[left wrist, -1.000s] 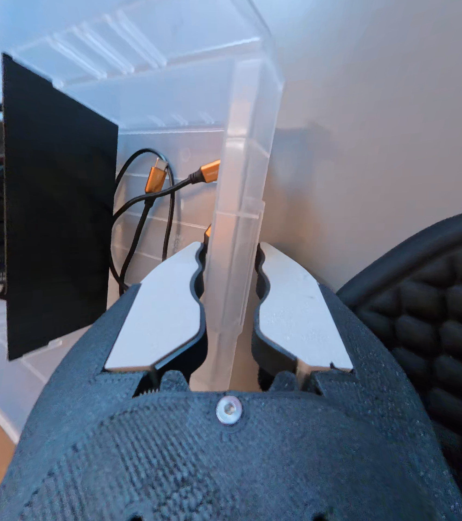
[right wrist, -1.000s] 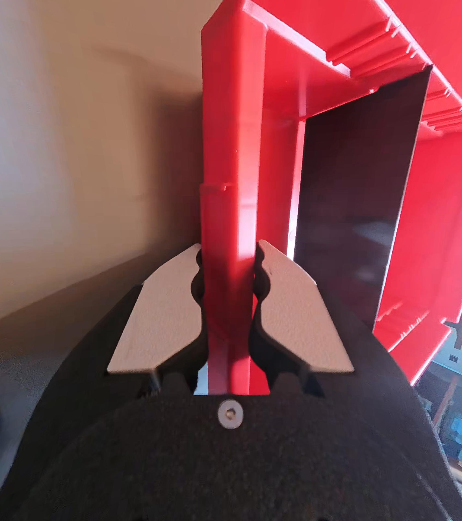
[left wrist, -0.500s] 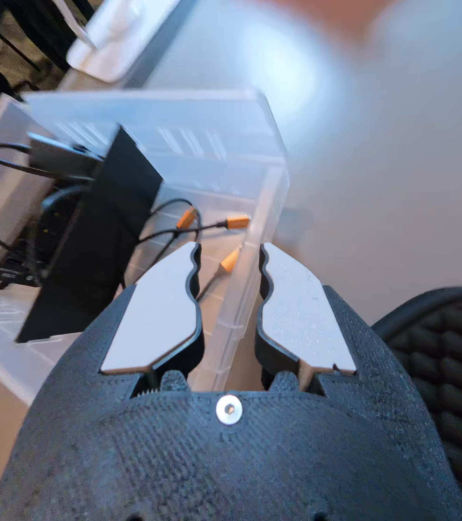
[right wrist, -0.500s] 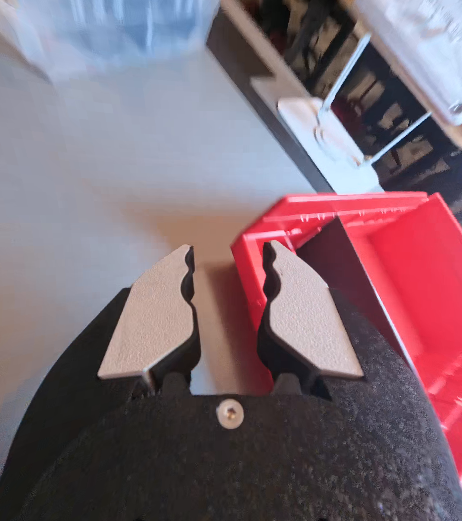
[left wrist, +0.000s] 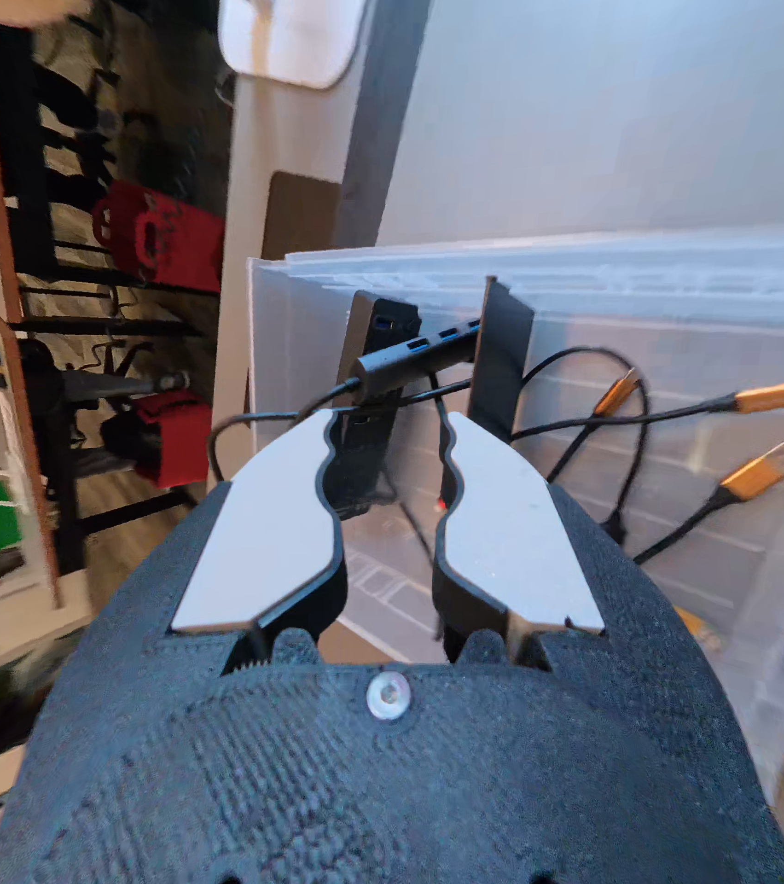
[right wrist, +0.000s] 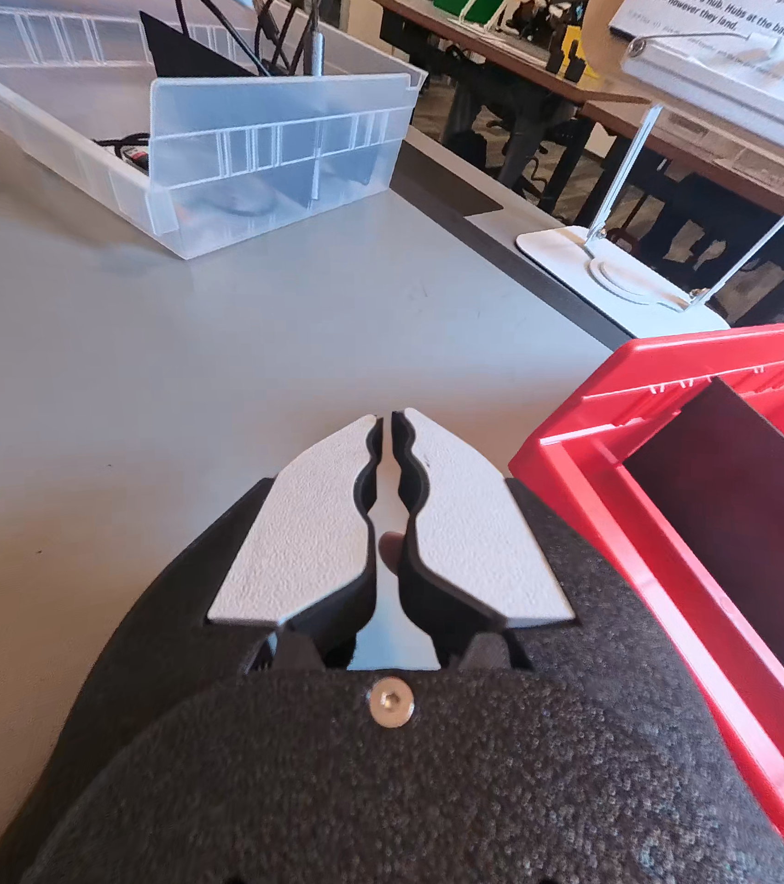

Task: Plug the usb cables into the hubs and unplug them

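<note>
Black cables (left wrist: 586, 421) with orange plugs (left wrist: 775, 397) lie loose in the clear bin (left wrist: 667, 296), right of its black divider (left wrist: 500, 354) and slim hub (left wrist: 409, 359) — left gripper (left wrist: 387, 421) spread, empty; right gripper (right wrist: 387, 416) nearly pressed together beside the red bin (right wrist: 586, 459).

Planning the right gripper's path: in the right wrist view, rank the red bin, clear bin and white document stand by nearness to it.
1. Red bin, just right of the right gripper.
2. White document stand, ahead right, at the table's edge.
3. Clear bin, far ahead left.
</note>
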A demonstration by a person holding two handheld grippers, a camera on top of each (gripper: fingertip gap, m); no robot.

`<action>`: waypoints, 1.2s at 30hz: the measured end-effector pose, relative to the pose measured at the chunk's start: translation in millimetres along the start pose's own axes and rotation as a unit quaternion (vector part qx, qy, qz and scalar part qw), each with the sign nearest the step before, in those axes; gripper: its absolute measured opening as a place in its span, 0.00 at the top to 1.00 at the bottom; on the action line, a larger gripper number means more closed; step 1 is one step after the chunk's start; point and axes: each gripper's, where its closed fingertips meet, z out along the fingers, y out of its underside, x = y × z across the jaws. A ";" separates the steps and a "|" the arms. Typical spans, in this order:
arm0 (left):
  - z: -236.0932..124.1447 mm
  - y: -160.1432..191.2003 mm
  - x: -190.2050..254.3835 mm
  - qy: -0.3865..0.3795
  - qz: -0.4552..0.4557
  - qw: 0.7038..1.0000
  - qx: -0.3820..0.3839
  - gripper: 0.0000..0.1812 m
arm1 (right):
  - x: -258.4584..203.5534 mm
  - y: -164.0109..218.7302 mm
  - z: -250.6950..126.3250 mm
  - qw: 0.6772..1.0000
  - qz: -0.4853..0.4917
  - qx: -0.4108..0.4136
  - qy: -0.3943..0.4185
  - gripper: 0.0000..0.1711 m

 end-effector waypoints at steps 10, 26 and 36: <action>60.4 6.8 -15.4 0.055 0.194 0.967 -0.159 0.84 | -13.5 -1.0 -5.6 0.998 -0.054 0.007 -0.013 0.98; -158.1 -70.7 -121.4 -0.108 -0.120 0.971 0.174 0.89 | -16.5 -18.3 -13.8 0.998 -0.039 0.044 -0.013 0.98; -152.2 -169.7 105.3 0.229 -0.279 0.795 0.488 0.91 | -15.1 -126.6 -56.1 0.982 -0.012 0.173 -0.075 0.84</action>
